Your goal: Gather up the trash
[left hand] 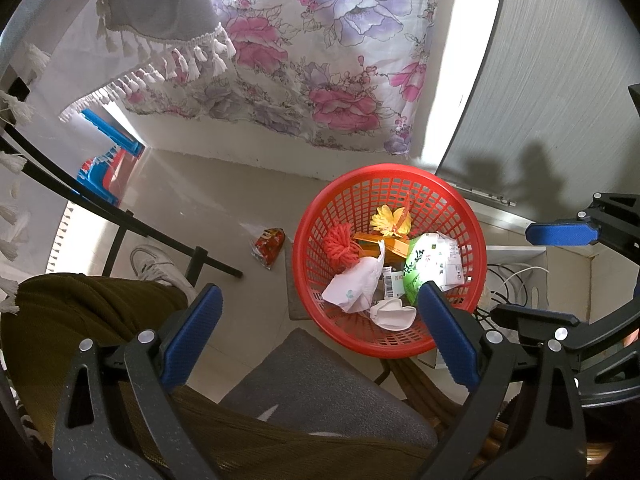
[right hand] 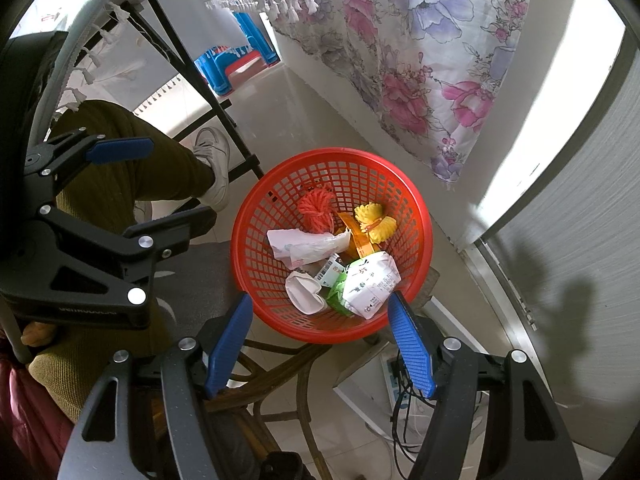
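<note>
Red snack wrapper [left hand: 269, 247] lying on the floor [left hand: 208, 208], just left of the red mesh basket [left hand: 464, 216], apart from it.

Left gripper [left hand: 316, 334] and right gripper [right hand: 320, 340] both gaping, holding nothing, hovering above the basket. Likely light, crinkly, slippery film; best pinched across a raised crumpled edge, not pressed flat.

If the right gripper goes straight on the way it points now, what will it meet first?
Probably the trash in the red basket: the open right gripper points down at the white-and-green packet near the rim. Depth is unclear.
</note>
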A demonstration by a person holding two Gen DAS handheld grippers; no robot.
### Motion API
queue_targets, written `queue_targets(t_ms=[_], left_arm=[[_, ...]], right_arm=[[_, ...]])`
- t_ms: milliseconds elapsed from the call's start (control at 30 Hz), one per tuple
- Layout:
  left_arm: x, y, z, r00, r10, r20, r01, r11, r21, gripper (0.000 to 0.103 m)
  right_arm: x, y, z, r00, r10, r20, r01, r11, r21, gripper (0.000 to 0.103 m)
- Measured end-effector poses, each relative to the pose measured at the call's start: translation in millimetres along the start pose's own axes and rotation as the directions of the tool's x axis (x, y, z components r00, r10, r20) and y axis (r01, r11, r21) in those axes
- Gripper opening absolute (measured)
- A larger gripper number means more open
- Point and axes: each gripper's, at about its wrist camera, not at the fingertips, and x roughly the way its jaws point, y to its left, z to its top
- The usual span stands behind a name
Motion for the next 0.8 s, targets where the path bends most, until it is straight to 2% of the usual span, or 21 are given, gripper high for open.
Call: queue_targets(t_ms=[800], left_arm=[[1,0,0,1.000,-0.005,-0.005,0.005,1.000,0.002,0.094]], right_arm=[[2,11,2,1.000,0.009,-0.002,-0.009,1.000,-0.010,0.069]])
